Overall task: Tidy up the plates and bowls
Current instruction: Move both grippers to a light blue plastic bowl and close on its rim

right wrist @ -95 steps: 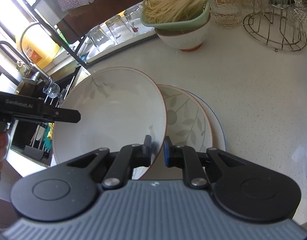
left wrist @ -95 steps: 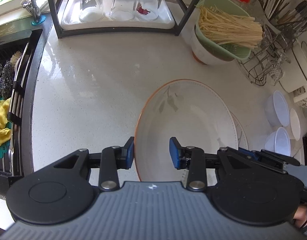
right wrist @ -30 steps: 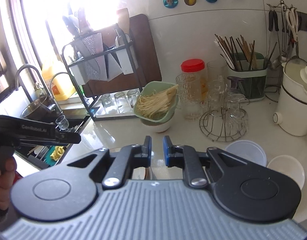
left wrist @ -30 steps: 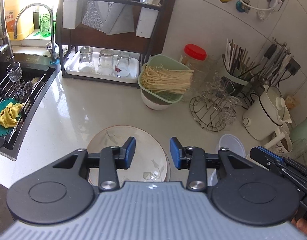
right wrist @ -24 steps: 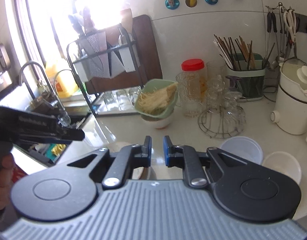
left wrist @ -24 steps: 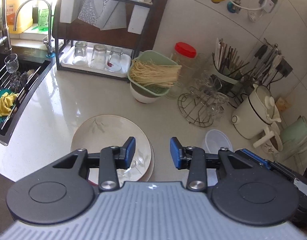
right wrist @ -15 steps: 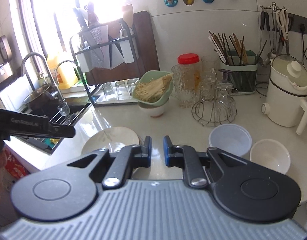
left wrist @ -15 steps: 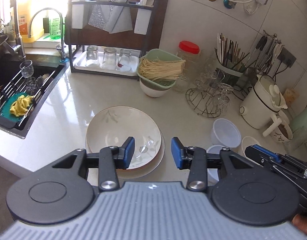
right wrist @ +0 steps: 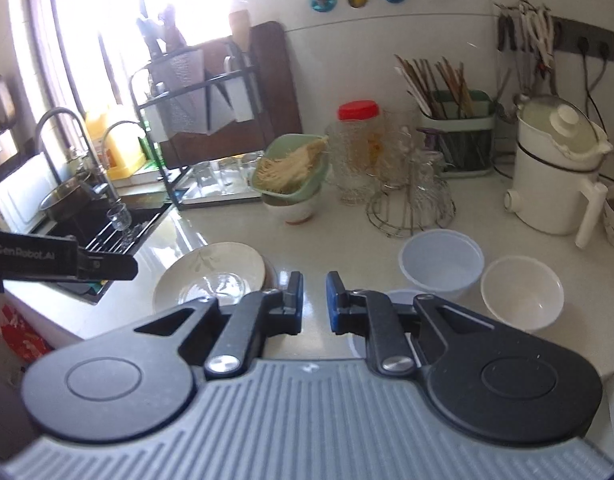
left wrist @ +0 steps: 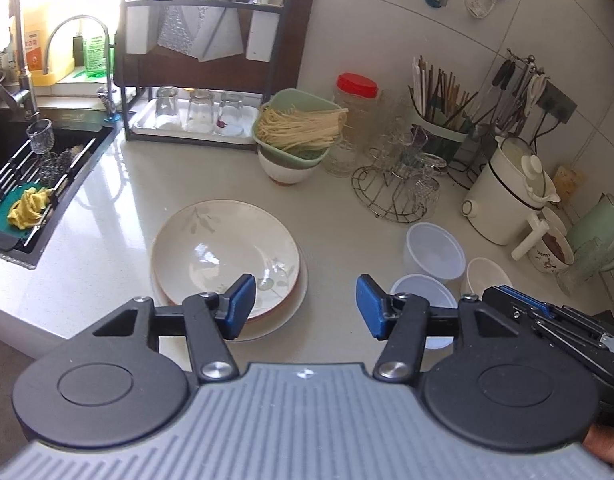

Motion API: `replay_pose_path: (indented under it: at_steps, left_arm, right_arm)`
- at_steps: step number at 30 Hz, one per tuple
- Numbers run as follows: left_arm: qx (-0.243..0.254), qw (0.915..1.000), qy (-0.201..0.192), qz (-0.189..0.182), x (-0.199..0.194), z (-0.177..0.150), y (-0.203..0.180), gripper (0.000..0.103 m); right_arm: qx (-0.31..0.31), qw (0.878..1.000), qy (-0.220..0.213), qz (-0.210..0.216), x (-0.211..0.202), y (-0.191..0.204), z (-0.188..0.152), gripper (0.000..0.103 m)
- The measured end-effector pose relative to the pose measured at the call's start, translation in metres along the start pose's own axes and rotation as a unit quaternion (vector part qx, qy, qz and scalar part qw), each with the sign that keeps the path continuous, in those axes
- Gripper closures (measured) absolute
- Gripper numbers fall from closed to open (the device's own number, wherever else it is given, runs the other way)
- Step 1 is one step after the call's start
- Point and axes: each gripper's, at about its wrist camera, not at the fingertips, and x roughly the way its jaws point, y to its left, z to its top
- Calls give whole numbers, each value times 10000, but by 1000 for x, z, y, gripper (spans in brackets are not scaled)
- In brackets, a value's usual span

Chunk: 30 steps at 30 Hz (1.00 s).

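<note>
A green strainer basket point(left wrist: 295, 128) sits on top of a white bowl point(left wrist: 285, 168) at the back of the counter point(left wrist: 107, 216). It is full of pale dry noodles point(left wrist: 299, 128). A clear jar with a red lid point(left wrist: 355, 106) stands just beside it. A green holder point(left wrist: 439, 140) by the wall is packed with chopsticks. Three drinking glasses point(left wrist: 199, 110) stand upside down on a white tray under the dark rack. A wire stand point(left wrist: 395, 192) holds more glass cups. In the sink point(left wrist: 23, 184) there is a small stemmed glass and a yellow cloth point(left wrist: 27, 208) on a green mat. A white kettle point(left wrist: 507, 196) stands to the right.

The stack of plates point(left wrist: 227, 256) lies in the middle of the counter, near the front edge. The top one is a deep cream plate with an orange-brown rim and faint gray leaves painted inside. Under it I can see the edges of at least two more plates.

To the right of the stack are three small bowls, close together. Two are clear plastic bowls point(left wrist: 435, 250), and one is a white bowl point(right wrist: 521, 296). They look empty.

The left gripper point(left wrist: 303, 306) hangs over the front of the counter with its blue fingers spread wide, holding nothing. The right gripper point(right wrist: 314, 302) has its fingers close together with a small gap between them, and nothing is in that gap.
</note>
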Motion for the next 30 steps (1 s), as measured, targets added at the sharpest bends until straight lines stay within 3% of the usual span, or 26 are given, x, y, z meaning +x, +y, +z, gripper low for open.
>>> replay_pose_path:
  at_steps: [9, 10, 12, 13, 22, 30]
  left_arm:
    - [166, 9988, 272, -374, 50, 0, -30, 39]
    - [180, 9986, 316, -385, 57, -1, -33, 39]
    - [162, 9979, 443, -437, 73, -3, -38, 39]
    - [142, 9975, 522, -465, 80, -3, -40, 39]
    - [367, 9947, 702, -653, 121, 1, -55, 36]
    - [152, 9909, 954, -940, 162, -6, -57, 35]
  right_arm:
    - [82, 9988, 158, -449, 1, -33, -11, 84]
    - [128, 9985, 179, -501, 1, -38, -12, 78]
    - [212, 9979, 181, -592, 1, -49, -16, 28]
    - [248, 9973, 163, -670, 2, -54, -18, 22]
    - [789, 9931, 463, -735, 19, -95, -34, 23]
    - [993, 9890, 801, -749, 57, -107, -51, 26]
